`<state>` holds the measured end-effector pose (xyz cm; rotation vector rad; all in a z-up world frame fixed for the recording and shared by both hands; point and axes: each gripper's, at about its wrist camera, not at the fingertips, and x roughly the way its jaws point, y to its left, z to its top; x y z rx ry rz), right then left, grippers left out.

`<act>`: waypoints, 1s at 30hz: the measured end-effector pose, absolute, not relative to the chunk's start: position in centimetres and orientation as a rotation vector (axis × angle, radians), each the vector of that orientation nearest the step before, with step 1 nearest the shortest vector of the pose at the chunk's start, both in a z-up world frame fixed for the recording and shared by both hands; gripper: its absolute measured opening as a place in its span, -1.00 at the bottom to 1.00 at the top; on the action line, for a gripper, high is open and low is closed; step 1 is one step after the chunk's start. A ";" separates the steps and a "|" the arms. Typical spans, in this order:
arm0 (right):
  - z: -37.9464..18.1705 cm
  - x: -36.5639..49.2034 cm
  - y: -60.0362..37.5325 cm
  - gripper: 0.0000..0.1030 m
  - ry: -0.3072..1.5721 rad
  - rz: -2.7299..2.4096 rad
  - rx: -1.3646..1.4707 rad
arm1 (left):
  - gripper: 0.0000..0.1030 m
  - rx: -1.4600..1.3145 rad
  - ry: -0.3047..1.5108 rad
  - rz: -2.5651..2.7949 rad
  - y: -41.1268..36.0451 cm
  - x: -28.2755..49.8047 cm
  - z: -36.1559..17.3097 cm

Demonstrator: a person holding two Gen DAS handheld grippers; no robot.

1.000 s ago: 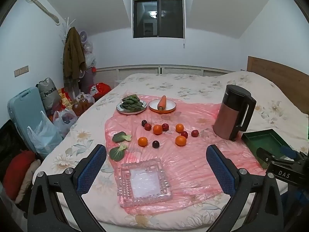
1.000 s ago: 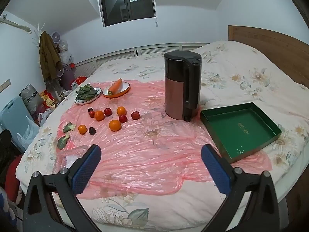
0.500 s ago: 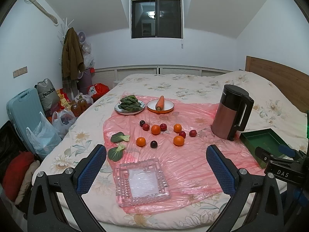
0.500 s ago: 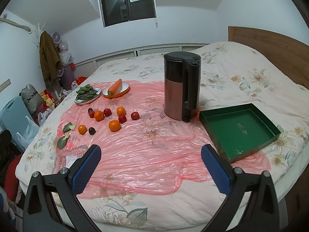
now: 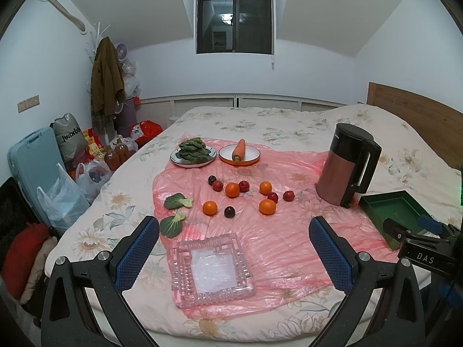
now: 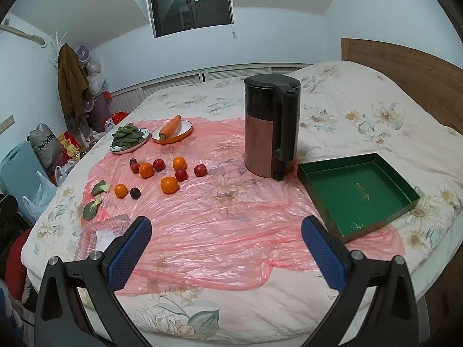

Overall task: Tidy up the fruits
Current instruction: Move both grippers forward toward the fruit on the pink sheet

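Several oranges [image 5: 232,189] [image 6: 169,184] and dark red plums [image 5: 229,211] [image 6: 200,170] lie scattered on a pink plastic sheet [image 5: 277,240] spread over the bed. A clear glass dish [image 5: 210,270] [image 6: 99,231] sits at the sheet's near edge, a green tray [image 6: 357,195] [image 5: 389,208] to the right. My left gripper [image 5: 233,240] hovers open above the glass dish, nothing between its fingers. My right gripper [image 6: 225,241] hangs open over the near part of the sheet, also empty; its body shows at the right edge of the left wrist view.
A black and copper kettle [image 6: 270,125] stands between the fruit and the green tray. A plate of greens [image 5: 193,151] and a plate with a carrot [image 5: 239,151] sit farther back. Loose leaves [image 5: 177,201] lie left of the fruit. Bags and a suitcase [image 5: 31,156] crowd the floor at left.
Both grippers have drifted slightly back and up, so the scene looks a little lower and farther. Nothing on the bed has moved.
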<state>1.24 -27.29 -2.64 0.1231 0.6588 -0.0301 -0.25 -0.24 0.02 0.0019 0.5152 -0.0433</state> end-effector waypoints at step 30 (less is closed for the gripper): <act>-3.8 3.9 -26.5 1.00 0.656 0.081 0.113 | 0.98 0.036 0.536 -0.021 -1.0 3.3 -1.9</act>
